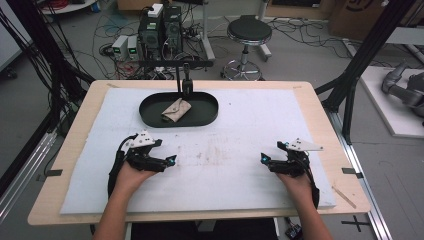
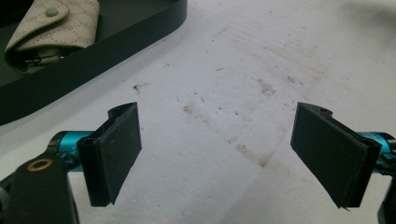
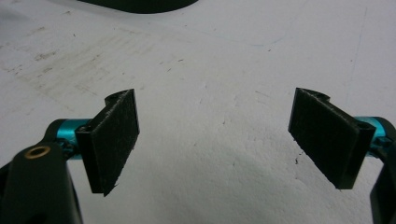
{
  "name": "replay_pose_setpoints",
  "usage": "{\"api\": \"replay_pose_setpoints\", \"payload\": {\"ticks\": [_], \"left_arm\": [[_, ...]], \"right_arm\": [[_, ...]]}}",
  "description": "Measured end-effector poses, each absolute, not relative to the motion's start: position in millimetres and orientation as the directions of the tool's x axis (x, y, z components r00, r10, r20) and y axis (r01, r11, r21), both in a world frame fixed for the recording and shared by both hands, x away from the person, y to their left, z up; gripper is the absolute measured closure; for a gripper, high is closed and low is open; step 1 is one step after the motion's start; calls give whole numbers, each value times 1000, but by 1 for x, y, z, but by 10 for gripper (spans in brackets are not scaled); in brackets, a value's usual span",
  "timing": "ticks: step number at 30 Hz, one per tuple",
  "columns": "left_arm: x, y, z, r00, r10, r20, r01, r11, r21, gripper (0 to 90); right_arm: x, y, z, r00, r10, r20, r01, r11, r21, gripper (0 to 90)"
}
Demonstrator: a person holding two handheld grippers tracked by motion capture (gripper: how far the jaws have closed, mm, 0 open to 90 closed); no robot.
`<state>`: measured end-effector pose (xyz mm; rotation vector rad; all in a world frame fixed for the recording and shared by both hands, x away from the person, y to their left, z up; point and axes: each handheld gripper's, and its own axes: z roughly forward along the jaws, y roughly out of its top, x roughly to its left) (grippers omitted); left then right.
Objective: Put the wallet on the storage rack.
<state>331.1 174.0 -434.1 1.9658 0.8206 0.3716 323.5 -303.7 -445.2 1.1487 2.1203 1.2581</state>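
A small beige pouch [image 1: 176, 110] with a snap flap lies in a black oval tray [image 1: 150, 114] at the far middle of the white mat. In the left gripper view the pouch [image 2: 56, 28] sits at the top left inside the tray [image 2: 116, 51]. My left gripper [image 1: 170, 160] rests low on the mat's left side, open and holding nothing, its jaws wide apart [image 2: 219, 154]. My right gripper [image 1: 263, 159] rests on the mat's right side, also open and holding nothing [image 3: 215, 144]. Both point toward the middle of the mat.
The white mat [image 1: 235, 125] is stained brown near its centre and covers a wooden table [image 1: 85, 115]. A black post [image 1: 186, 80] stands just behind the tray. A stool [image 1: 248, 35], computers and cables sit on the floor beyond the table.
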Motion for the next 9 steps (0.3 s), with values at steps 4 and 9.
{"api": "replay_pose_setpoints", "payload": {"ticks": [4, 9], "left_arm": [[331, 175, -435, 729, 681, -69, 398, -339, 852, 163], [332, 176, -437, 723, 687, -74, 407, -337, 849, 163]], "right_arm": [[324, -302, -445, -571, 819, 55, 441, 249, 862, 167], [324, -303, -445, -572, 819, 50, 437, 253, 863, 167]]}}
